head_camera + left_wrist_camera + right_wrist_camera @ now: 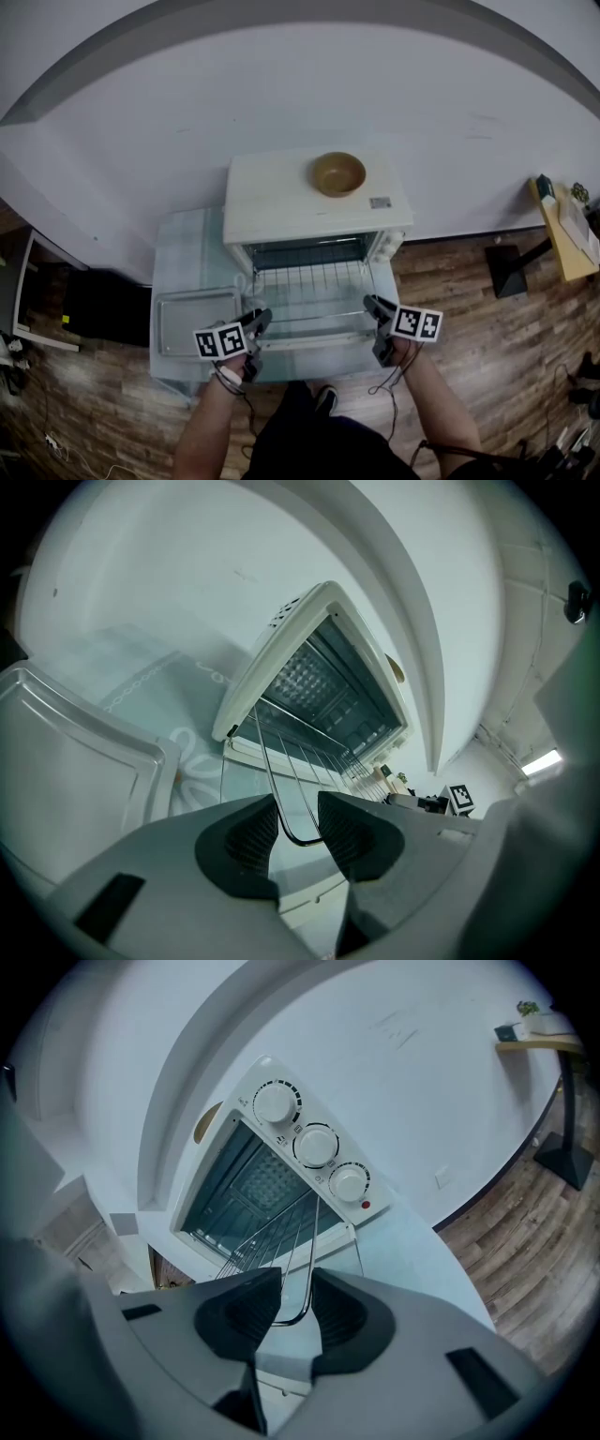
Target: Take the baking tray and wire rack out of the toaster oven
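Your left gripper [295,832] and right gripper [291,1312] each pinch a front corner of the rack [309,281] (left maybe loosely), it's half out of the oven [272,197], straight ahead, long side across.

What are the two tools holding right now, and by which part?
Both grip the silver wire rack by its front corners: the left tool on the left one, the right tool on the right one.

Nothing legible; the label [380,202] atop the toaster oven [281,202] is too small.
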A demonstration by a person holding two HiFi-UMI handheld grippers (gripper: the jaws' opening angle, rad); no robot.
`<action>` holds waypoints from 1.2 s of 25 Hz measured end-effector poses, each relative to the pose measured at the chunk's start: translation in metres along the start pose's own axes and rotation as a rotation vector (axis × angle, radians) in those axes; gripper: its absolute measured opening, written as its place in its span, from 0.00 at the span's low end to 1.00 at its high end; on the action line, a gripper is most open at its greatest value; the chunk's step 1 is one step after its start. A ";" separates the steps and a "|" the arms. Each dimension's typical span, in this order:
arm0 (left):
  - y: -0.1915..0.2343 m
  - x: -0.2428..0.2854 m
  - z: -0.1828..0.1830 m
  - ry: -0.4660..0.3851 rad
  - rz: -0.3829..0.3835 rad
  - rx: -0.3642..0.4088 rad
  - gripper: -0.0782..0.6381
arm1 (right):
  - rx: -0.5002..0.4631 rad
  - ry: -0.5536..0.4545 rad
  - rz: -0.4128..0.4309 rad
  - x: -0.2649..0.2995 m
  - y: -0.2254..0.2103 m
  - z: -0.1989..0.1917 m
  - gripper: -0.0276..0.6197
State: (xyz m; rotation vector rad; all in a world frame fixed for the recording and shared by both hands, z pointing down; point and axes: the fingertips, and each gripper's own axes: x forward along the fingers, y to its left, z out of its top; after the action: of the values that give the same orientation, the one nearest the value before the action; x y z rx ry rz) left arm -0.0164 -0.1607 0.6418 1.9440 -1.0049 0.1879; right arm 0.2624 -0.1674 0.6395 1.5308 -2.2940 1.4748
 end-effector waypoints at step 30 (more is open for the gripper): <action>0.007 -0.106 -0.051 -0.096 0.087 0.042 0.30 | -0.060 0.014 0.069 -0.029 0.063 -0.068 0.21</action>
State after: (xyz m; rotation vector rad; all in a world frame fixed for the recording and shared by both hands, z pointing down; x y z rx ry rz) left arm -0.0782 -0.0622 0.6233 1.9645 -1.1578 0.1669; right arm 0.2014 -0.0940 0.6206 1.4359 -2.3829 1.4133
